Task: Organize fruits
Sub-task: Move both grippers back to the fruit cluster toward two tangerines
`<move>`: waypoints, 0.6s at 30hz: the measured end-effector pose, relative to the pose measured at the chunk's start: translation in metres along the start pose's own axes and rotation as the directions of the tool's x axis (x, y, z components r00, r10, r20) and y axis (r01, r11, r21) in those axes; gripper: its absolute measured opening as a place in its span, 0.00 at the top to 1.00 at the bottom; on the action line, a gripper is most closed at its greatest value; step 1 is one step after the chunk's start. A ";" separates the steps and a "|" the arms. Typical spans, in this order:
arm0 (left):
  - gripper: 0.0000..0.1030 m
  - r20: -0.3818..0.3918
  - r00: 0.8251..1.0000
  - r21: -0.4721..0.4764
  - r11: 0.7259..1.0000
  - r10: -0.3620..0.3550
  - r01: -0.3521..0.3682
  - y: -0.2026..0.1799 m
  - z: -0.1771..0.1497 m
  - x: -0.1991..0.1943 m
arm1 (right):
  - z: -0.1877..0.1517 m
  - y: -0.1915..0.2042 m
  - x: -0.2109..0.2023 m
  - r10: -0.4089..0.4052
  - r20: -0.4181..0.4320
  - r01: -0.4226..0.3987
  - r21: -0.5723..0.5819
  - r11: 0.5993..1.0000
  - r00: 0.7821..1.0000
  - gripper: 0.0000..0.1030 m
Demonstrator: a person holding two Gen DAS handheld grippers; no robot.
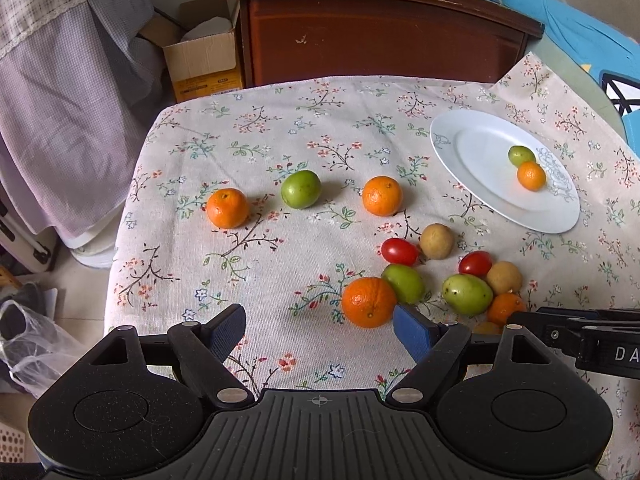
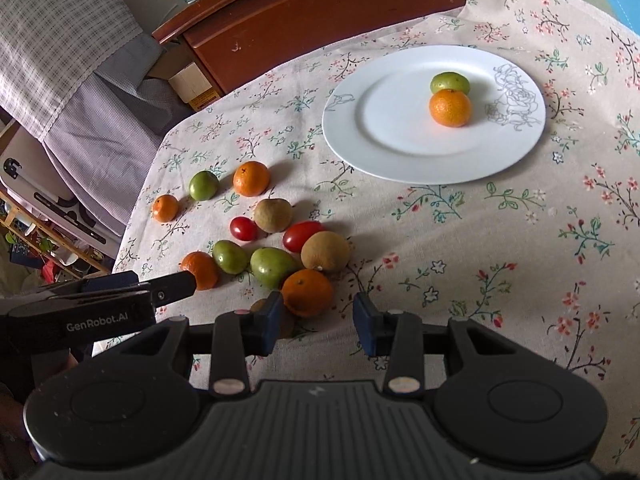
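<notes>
A white plate (image 1: 472, 148) (image 2: 400, 136) at the far right holds a green fruit (image 1: 521, 155) and a small orange (image 1: 531, 176). Loose oranges, green fruits, cherry tomatoes and brown round fruits lie on the flowered cloth. My left gripper (image 1: 320, 334) is open and empty, low over the cloth. A big orange (image 1: 369, 302) lies just past its right pad. My right gripper (image 2: 319, 322) is narrowly open, with nothing between its pads. An orange (image 2: 307, 292) sits just ahead of its left fingertip, and a brown fruit (image 2: 260, 308) is half hidden behind that finger.
The table's left edge drops to a cluttered floor with a plastic bag (image 1: 28, 344). A cardboard box (image 1: 204, 60) and a wooden cabinet (image 1: 380, 32) stand behind the table. Each gripper's body shows at the edge of the other's view.
</notes>
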State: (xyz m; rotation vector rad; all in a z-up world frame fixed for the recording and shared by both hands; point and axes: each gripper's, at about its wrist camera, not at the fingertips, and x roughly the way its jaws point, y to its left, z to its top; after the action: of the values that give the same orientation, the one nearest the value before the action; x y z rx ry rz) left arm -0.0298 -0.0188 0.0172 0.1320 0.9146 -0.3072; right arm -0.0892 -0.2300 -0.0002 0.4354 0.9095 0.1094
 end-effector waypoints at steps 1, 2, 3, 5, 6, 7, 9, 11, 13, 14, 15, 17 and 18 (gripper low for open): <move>0.20 0.005 1.000 0.009 1.000 0.001 -0.001 -0.001 0.000 0.000 | 0.000 0.001 0.000 -0.001 0.005 0.001 -0.003 1.000 1.000 0.62; 0.20 0.011 1.000 0.017 1.000 0.004 -0.004 -0.002 -0.001 0.000 | 0.000 0.001 0.001 -0.004 0.009 0.004 -0.005 1.000 1.000 0.62; 0.20 0.015 1.000 0.026 1.000 0.005 -0.005 -0.003 -0.001 0.001 | 0.000 0.001 0.003 -0.006 0.008 0.006 -0.004 1.000 1.000 0.62; 0.20 0.019 1.000 0.038 0.999 0.002 -0.003 -0.005 -0.002 0.002 | 0.000 0.000 0.005 -0.001 0.007 0.001 0.001 1.000 1.000 0.61; 0.20 0.021 1.000 0.043 0.999 0.001 -0.002 -0.007 -0.002 0.003 | 0.000 0.000 0.005 -0.001 0.008 0.001 0.000 1.000 1.000 0.61; 0.20 0.024 1.000 0.048 0.999 -0.001 0.000 -0.008 -0.003 0.003 | 0.000 0.001 0.005 -0.001 0.010 0.001 -0.002 1.000 1.000 0.61; 0.21 0.031 1.000 0.061 0.998 0.000 -0.002 -0.010 -0.003 0.005 | 0.001 0.000 0.006 -0.001 0.014 0.001 -0.001 1.000 1.000 0.61; 0.21 0.033 0.999 0.072 0.997 0.003 -0.005 -0.012 -0.004 0.007 | 0.001 0.001 0.006 0.000 0.017 0.000 -0.004 1.000 1.000 0.61; 0.23 0.030 1.000 0.075 0.997 -0.003 0.001 -0.013 -0.004 0.010 | 0.001 0.002 0.007 -0.002 0.021 0.002 -0.015 1.000 1.000 0.61; 0.23 0.031 0.999 0.073 0.997 -0.008 0.006 -0.012 -0.005 0.011 | 0.001 0.003 0.007 -0.002 0.023 0.003 -0.019 1.000 1.000 0.61; 0.23 0.031 0.999 0.071 0.997 -0.010 0.008 -0.012 -0.005 0.012 | 0.001 0.003 0.007 -0.002 0.024 0.002 -0.020 1.000 1.000 0.61; 0.23 0.033 0.999 0.071 0.997 -0.004 0.001 -0.013 -0.005 0.015 | 0.002 0.003 0.008 0.002 0.025 -0.001 -0.019 1.000 1.000 0.61; 0.25 0.036 0.999 0.071 0.997 -0.001 -0.001 -0.013 -0.006 0.015 | 0.002 0.003 0.008 0.003 0.025 -0.002 -0.020 1.000 1.000 0.61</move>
State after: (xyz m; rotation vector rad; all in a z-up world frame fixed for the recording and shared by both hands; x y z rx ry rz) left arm -0.0294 -0.0328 0.0018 0.1916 0.8686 -0.3412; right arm -0.0829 -0.2253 -0.0036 0.4187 0.8822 0.1148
